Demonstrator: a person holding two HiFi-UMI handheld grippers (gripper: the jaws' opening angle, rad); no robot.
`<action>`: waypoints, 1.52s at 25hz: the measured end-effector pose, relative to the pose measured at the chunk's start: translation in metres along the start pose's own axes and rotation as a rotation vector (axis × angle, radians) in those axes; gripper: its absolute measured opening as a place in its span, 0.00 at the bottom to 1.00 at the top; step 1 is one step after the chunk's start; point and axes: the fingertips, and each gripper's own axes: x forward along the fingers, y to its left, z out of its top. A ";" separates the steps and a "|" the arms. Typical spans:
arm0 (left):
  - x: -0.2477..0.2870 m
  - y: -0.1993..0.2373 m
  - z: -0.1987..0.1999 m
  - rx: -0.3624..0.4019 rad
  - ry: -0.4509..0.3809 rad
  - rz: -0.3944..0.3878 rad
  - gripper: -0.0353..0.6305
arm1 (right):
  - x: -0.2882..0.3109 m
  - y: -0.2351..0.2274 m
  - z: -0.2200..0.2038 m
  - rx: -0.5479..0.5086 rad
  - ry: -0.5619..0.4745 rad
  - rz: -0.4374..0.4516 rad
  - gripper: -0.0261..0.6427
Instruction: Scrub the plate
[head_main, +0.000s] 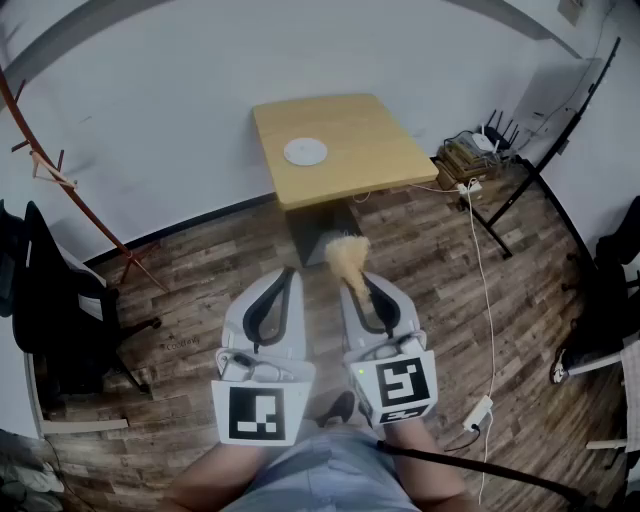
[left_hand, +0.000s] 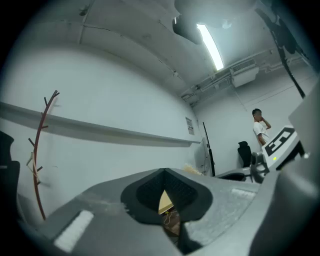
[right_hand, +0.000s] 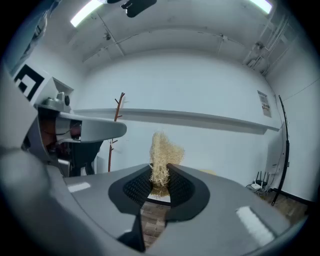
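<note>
Left tool (left_hand: 165, 175), jaws together, empty; red coat stand (left_hand: 41, 150) at left.

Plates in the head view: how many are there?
1. The white plate lies on the wooden table, left of its middle. No other plate is visible.

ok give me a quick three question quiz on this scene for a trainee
1. True or false: the left gripper is open wide.
2. What does the right gripper hold? A a folded cloth; B a straw-coloured fibre scrubber; C a bottle brush.
3. Fill in: the white plate lies on the wooden ___, with neither gripper touching it.

Key
1. False: it is shut, with nothing in it.
2. B
3. table
</note>
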 end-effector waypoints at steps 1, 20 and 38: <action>0.001 0.000 0.000 0.000 -0.002 0.001 0.08 | 0.001 -0.001 0.000 -0.001 -0.002 0.000 0.15; 0.043 -0.089 -0.004 0.056 0.031 -0.078 0.08 | -0.040 -0.077 -0.023 0.107 -0.027 -0.025 0.16; 0.087 -0.084 -0.035 0.024 0.099 -0.026 0.08 | -0.007 -0.105 -0.057 0.141 0.049 0.048 0.16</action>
